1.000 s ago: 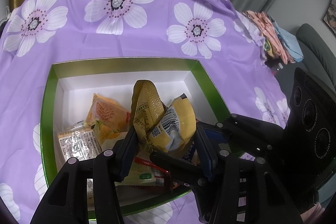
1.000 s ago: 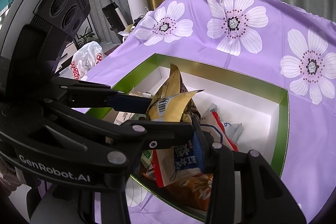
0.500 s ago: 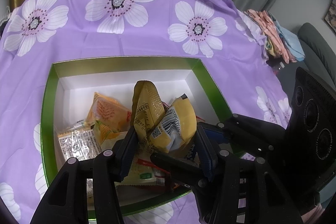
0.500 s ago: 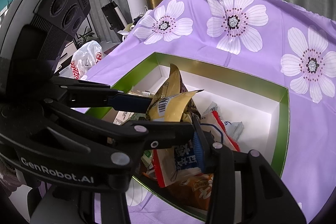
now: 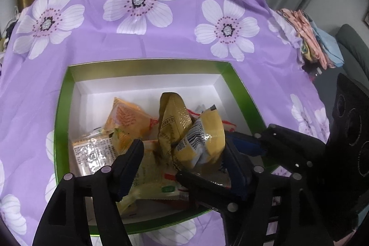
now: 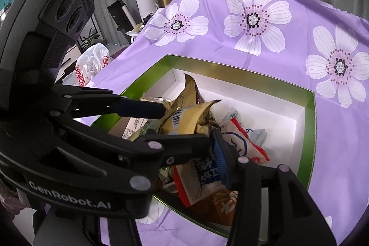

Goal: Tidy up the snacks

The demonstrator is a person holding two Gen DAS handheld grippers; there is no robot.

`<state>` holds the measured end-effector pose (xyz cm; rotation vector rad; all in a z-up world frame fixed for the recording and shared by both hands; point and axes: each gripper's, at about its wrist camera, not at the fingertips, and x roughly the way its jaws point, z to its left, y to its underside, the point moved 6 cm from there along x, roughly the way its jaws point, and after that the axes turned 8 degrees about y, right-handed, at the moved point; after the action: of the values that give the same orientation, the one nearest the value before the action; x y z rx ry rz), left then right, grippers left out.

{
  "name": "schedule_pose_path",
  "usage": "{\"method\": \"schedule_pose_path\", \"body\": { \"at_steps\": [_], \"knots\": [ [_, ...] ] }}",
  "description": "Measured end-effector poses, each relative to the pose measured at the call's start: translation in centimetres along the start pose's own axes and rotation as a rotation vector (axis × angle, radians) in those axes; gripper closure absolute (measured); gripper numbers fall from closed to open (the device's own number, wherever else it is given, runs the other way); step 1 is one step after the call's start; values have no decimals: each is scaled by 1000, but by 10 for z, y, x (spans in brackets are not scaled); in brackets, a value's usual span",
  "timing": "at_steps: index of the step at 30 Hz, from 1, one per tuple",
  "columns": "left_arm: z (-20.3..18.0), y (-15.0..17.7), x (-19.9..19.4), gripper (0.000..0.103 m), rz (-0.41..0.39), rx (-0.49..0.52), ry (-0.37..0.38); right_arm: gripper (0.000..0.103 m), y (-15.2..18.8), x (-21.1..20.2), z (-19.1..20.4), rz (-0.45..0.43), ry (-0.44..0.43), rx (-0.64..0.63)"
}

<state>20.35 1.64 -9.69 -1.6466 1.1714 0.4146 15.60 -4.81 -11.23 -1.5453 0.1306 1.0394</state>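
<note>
A green-rimmed box with white walls lies on the purple flowered cloth and holds several snack packets. Two crumpled yellow packets stand upright in its near half. My left gripper straddles them with its jaws opening; its left finger stands clear of the foil. My right gripper reaches in from the right across the same packets, jaws opening too. In the right wrist view its blue-padded finger lies beside a white and red packet; its other finger is hidden behind the left gripper.
An orange packet and a silver-printed packet lie at the box's left. Folded pink and blue cloths sit off the cloth's right edge. A white plastic bag and an upright vacuum stand beyond the table.
The left gripper's fingers have spread, and its left finger has come off the yellow packets. The right gripper's padded finger has shifted slightly outward. The packets stay upright in the box.
</note>
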Motion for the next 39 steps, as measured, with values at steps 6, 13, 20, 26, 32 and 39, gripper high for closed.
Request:
{"method": "schedule_pose_path", "body": {
  "at_steps": [6, 13, 20, 26, 32, 39],
  "knots": [
    [-2, 1, -3, 28, 10, 3, -30, 45, 0, -3, -2, 9, 18, 4],
    [-1, 0, -1, 22, 22, 7, -60, 40, 1, -2, -3, 26, 36, 8],
    [1, 0, -5, 11, 16, 13, -101, 27, 1, -3, -7, 29, 71, 14],
    [3, 0, -7, 8, 18, 7, -120, 20, -1, -5, -9, 29, 93, 14],
    [3, 0, -7, 8, 13, 11, -132, 15, -1, -5, -10, 34, 109, 17],
    [3, 0, -8, 7, 10, 13, -147, 14, -1, -4, -11, 41, 116, 21]
  ]
}}
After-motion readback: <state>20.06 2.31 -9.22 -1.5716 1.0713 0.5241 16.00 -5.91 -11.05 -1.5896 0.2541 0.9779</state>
